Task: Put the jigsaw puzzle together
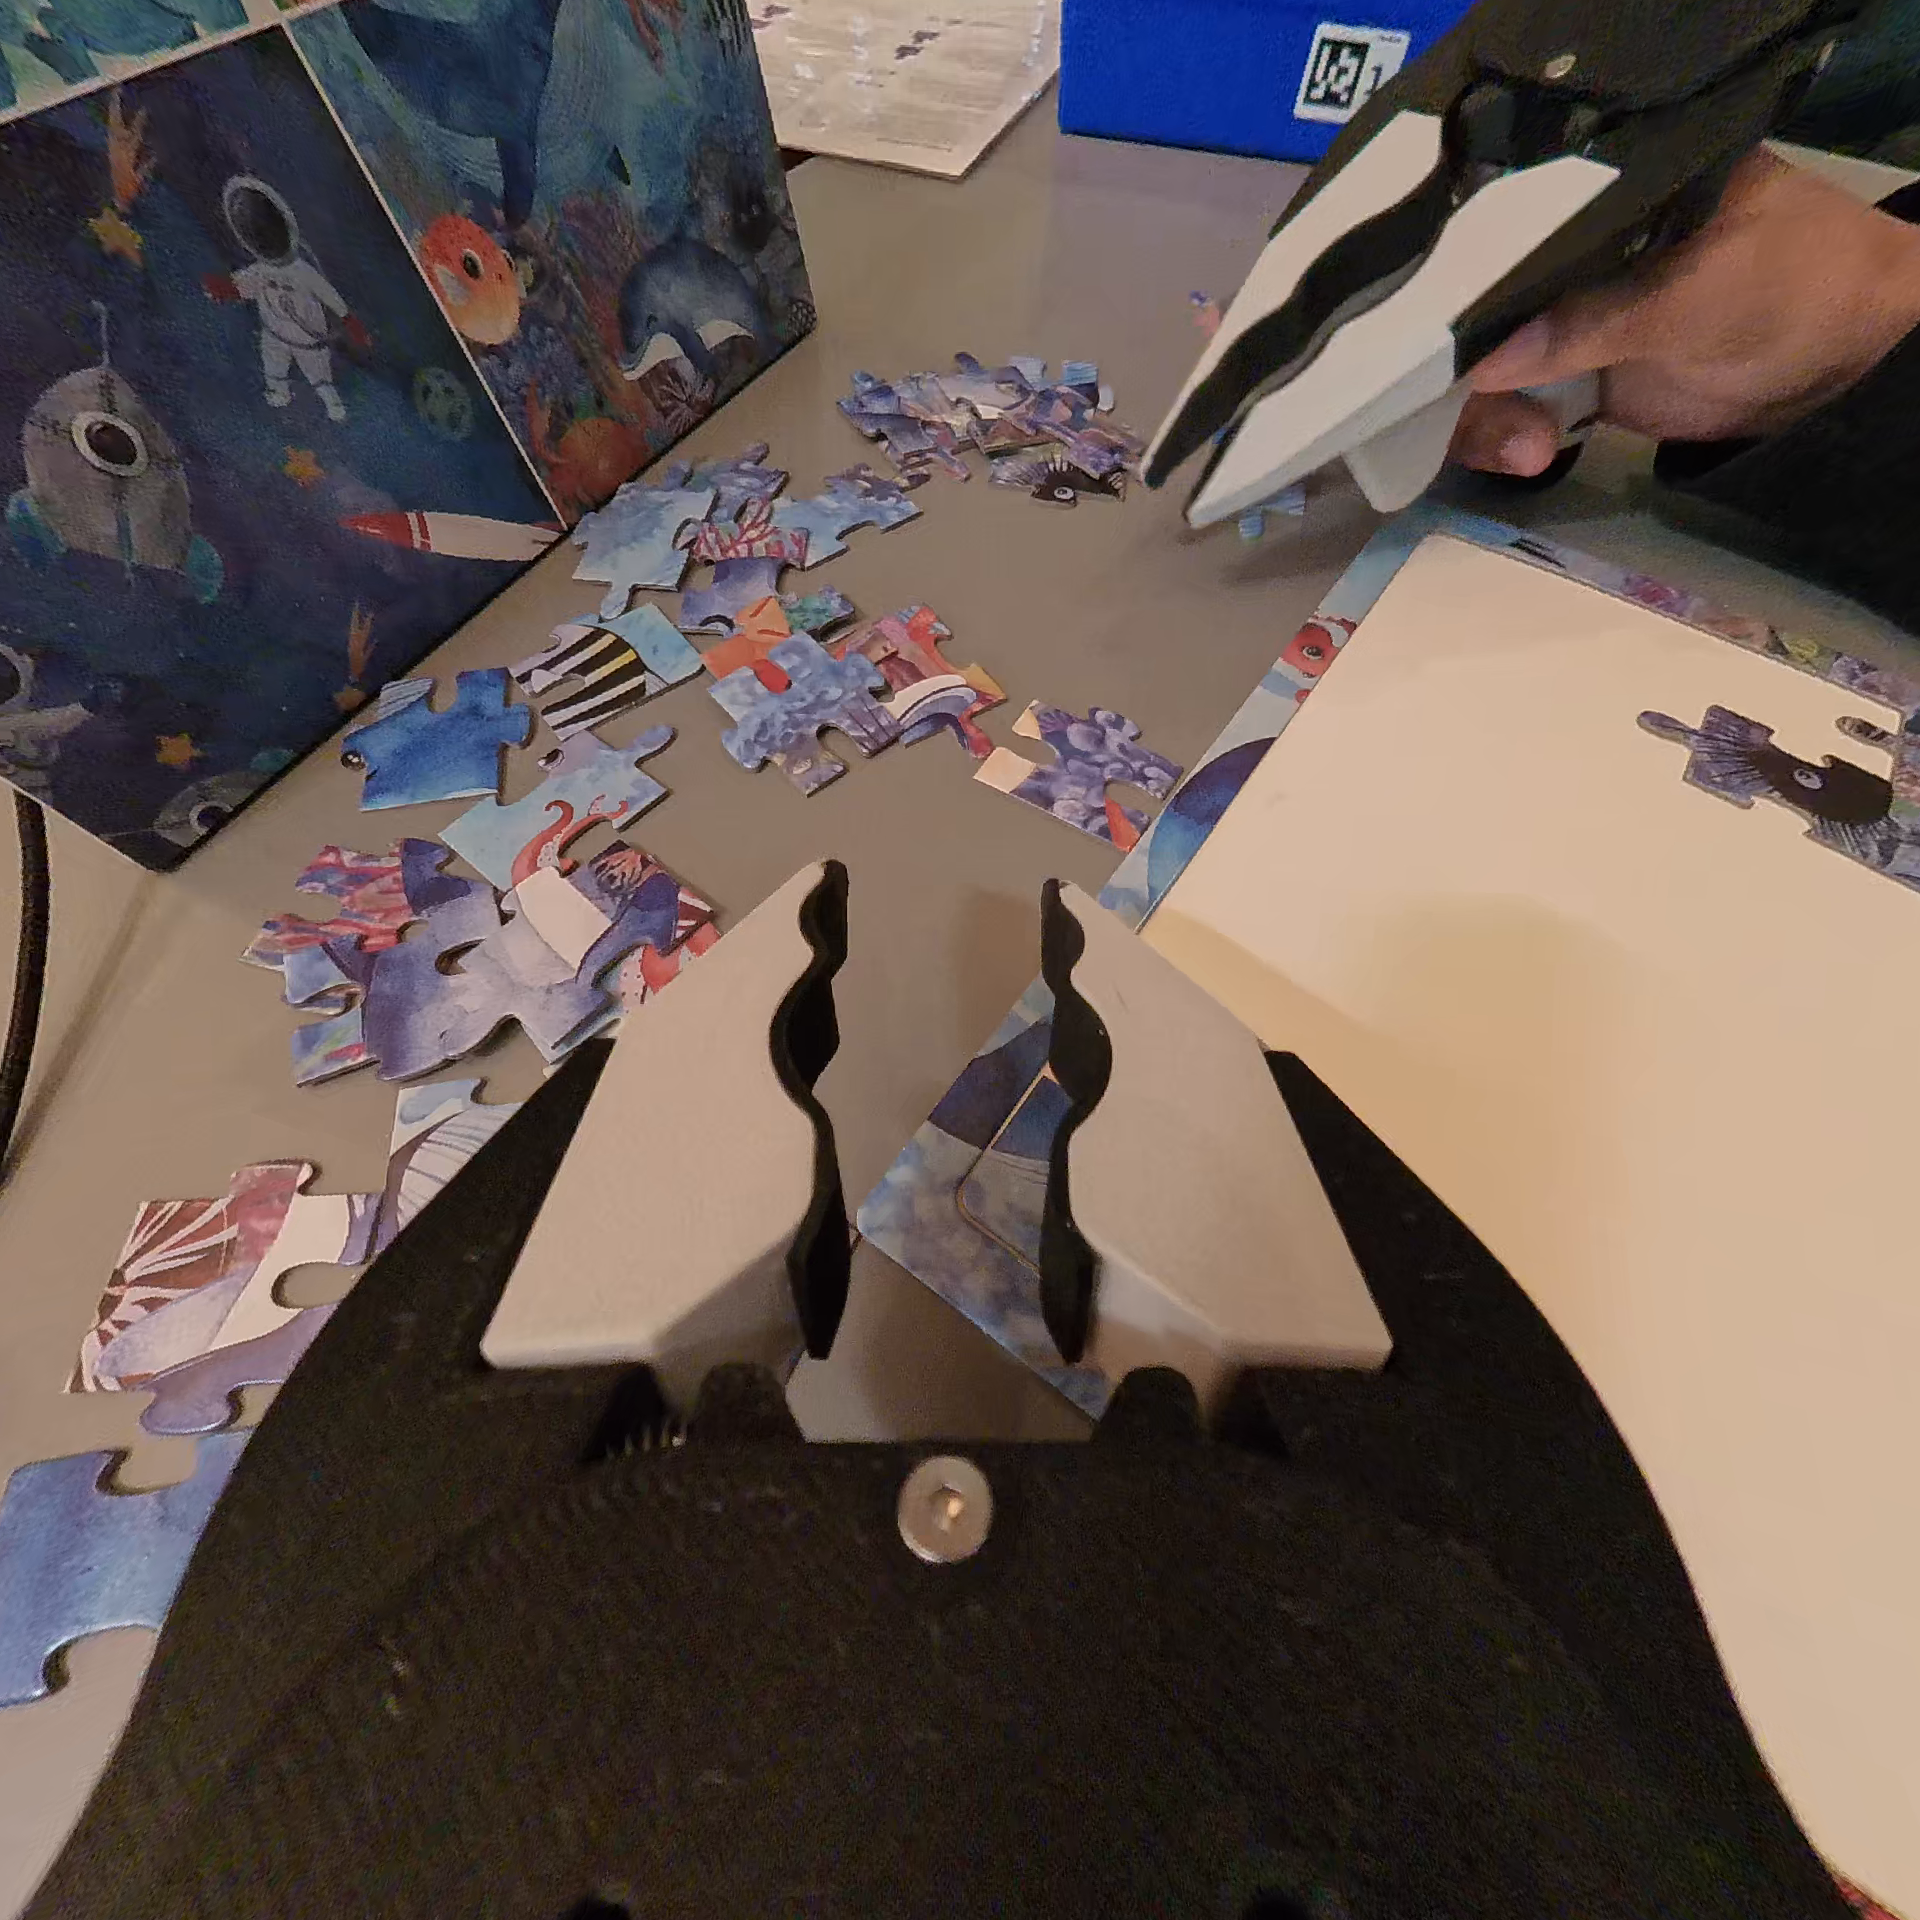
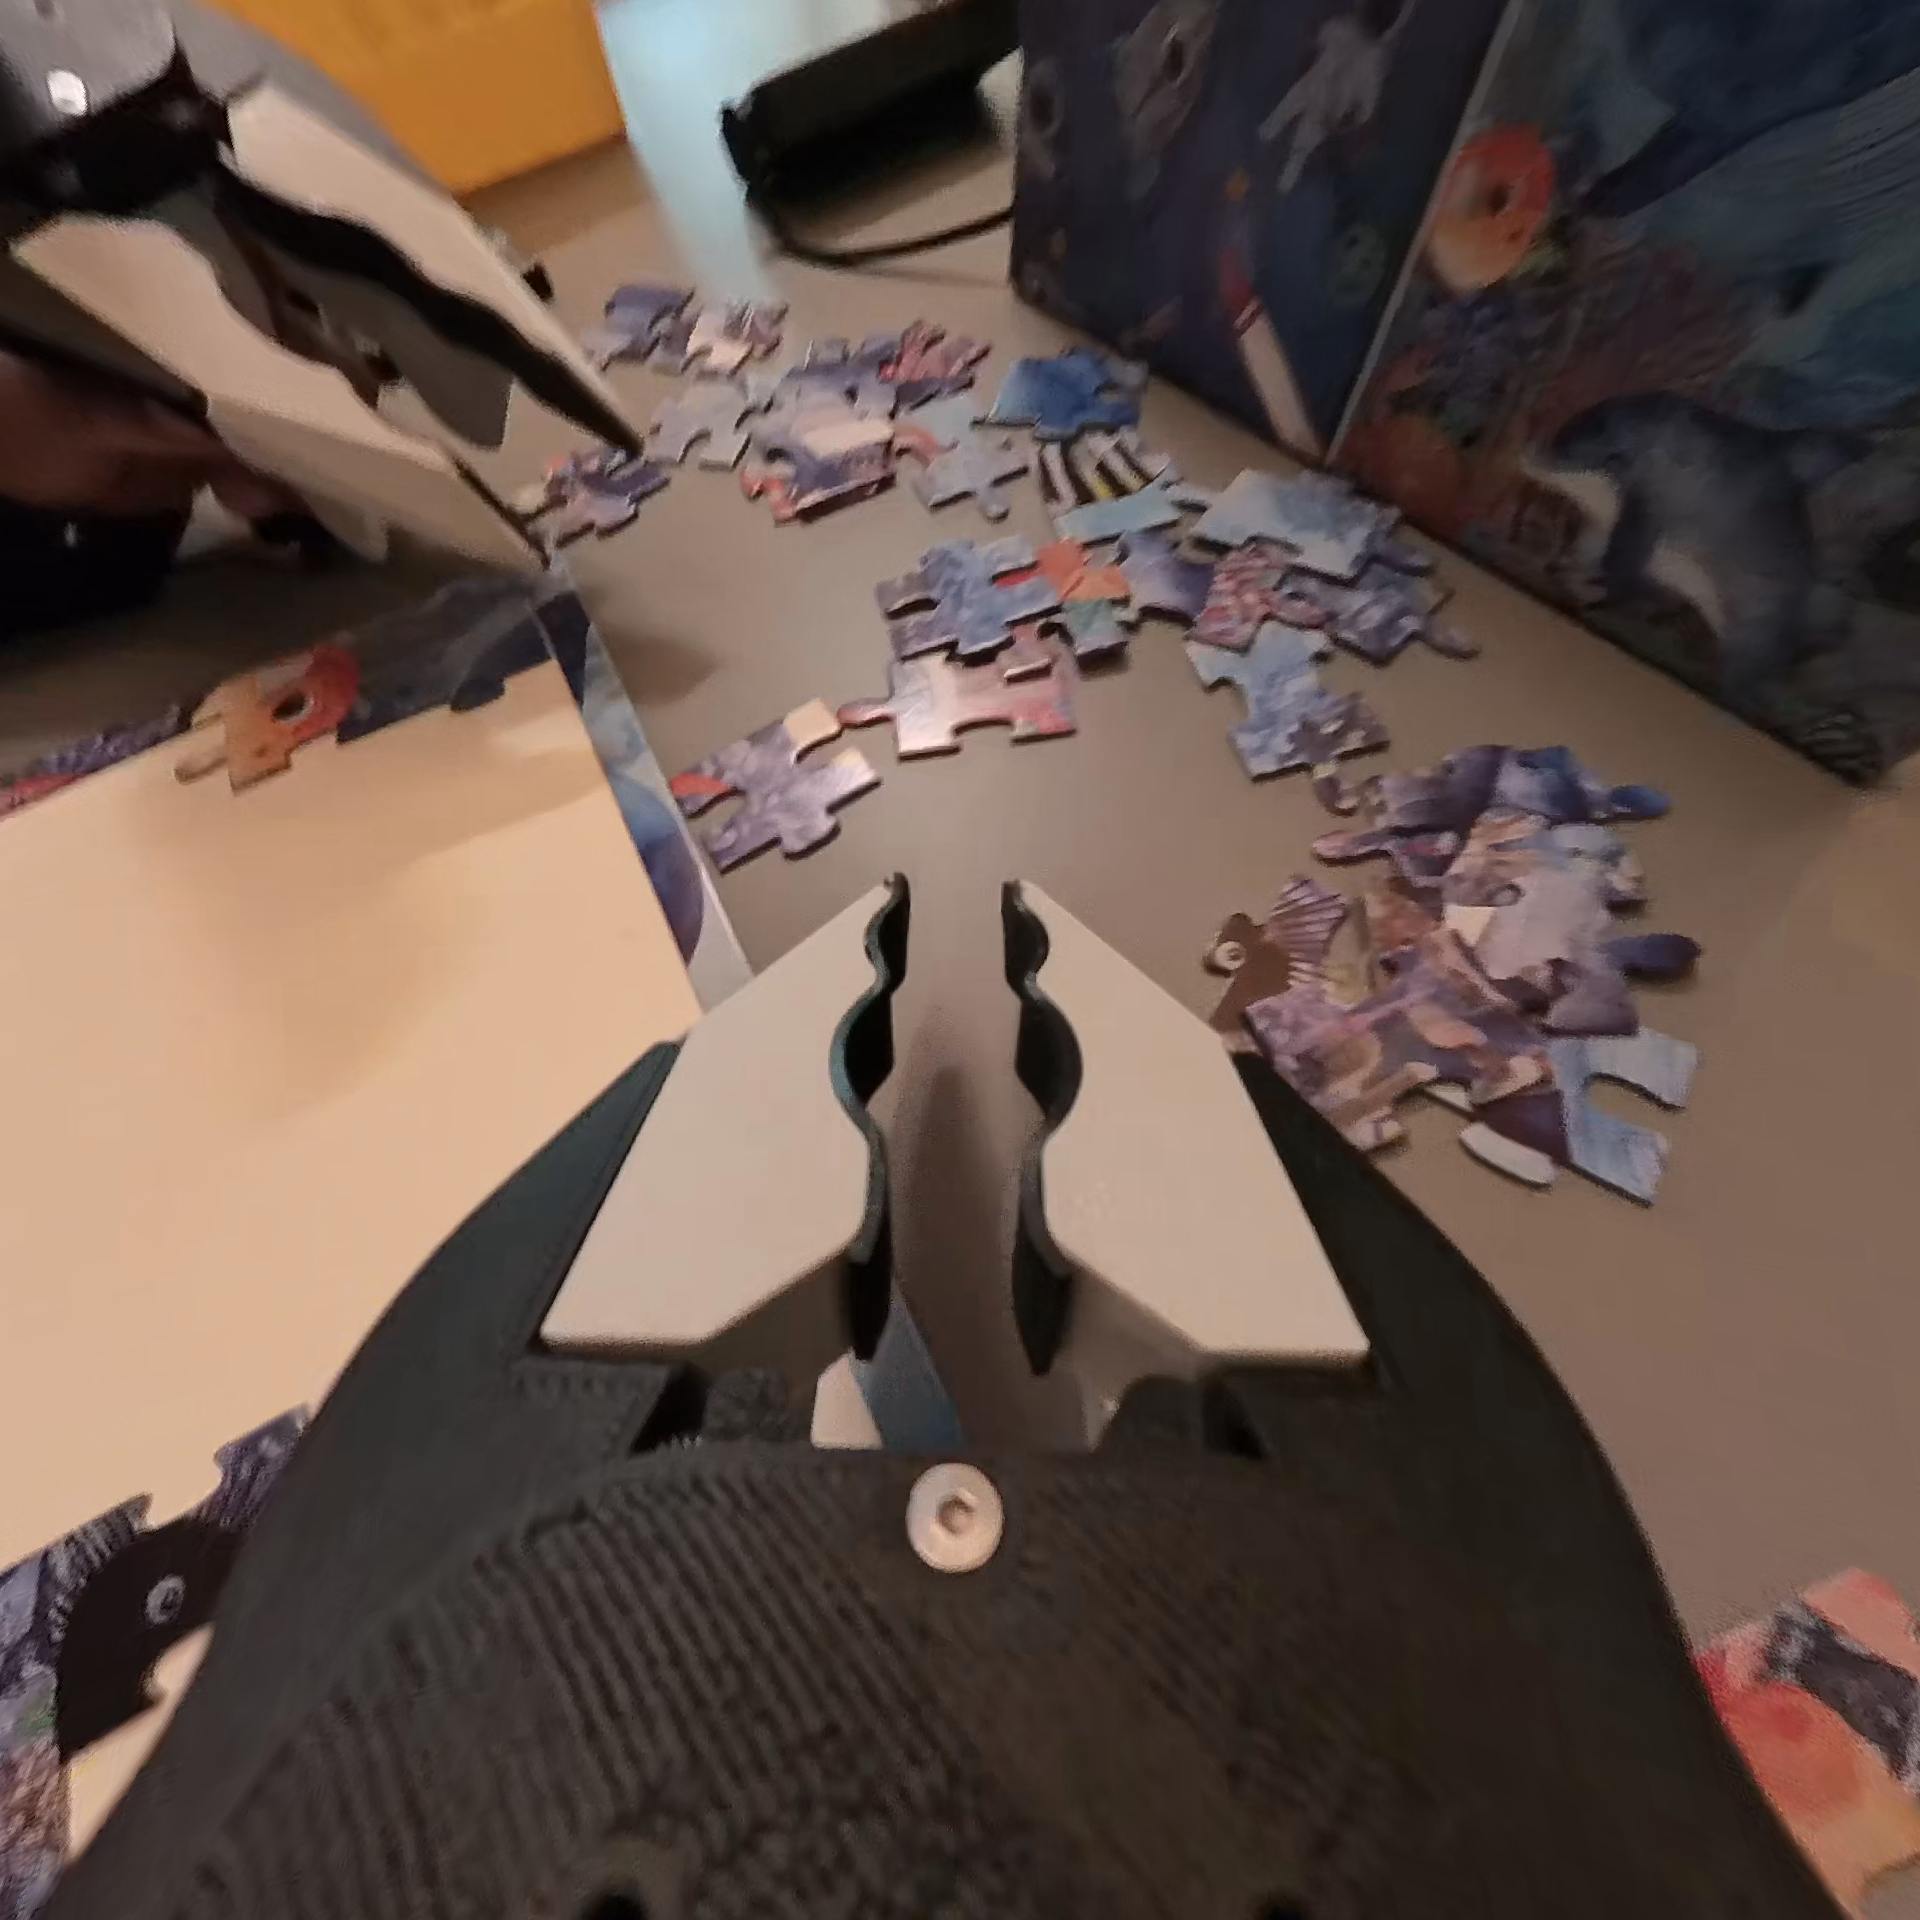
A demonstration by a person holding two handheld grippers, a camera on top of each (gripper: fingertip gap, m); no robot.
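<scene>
The puzzle board point(image 1: 1507, 987) is a cream tray with a blue picture border, lying at the right on the grey table. A black-fish piece point(image 1: 1808, 790) sits in it near its right edge. Several loose pieces point(image 1: 790, 675) lie scattered left of the board, with a small pile point(image 1: 997, 416) farther back. My left gripper point(image 1: 940, 883) is open and empty above the board's near corner. My right gripper point(image 1: 1174, 497) hovers by the small pile, next to a blue piece point(image 1: 1273, 509). In the right wrist view my right gripper point(image 2: 953, 885) is open and empty above bare table, with the pile point(image 2: 1486, 935) to its right.
Two picture boxes stand at the back left, one with an astronaut point(image 1: 208, 416) and one with sea animals point(image 1: 582, 208). A blue bin point(image 1: 1174, 73) and a paper sheet point(image 1: 904, 73) lie behind. A black device with a cable point(image 2: 862, 114) and a yellow object point(image 2: 447, 73) are at the far side. My right fingertips sit around 15 cm from my left ones.
</scene>
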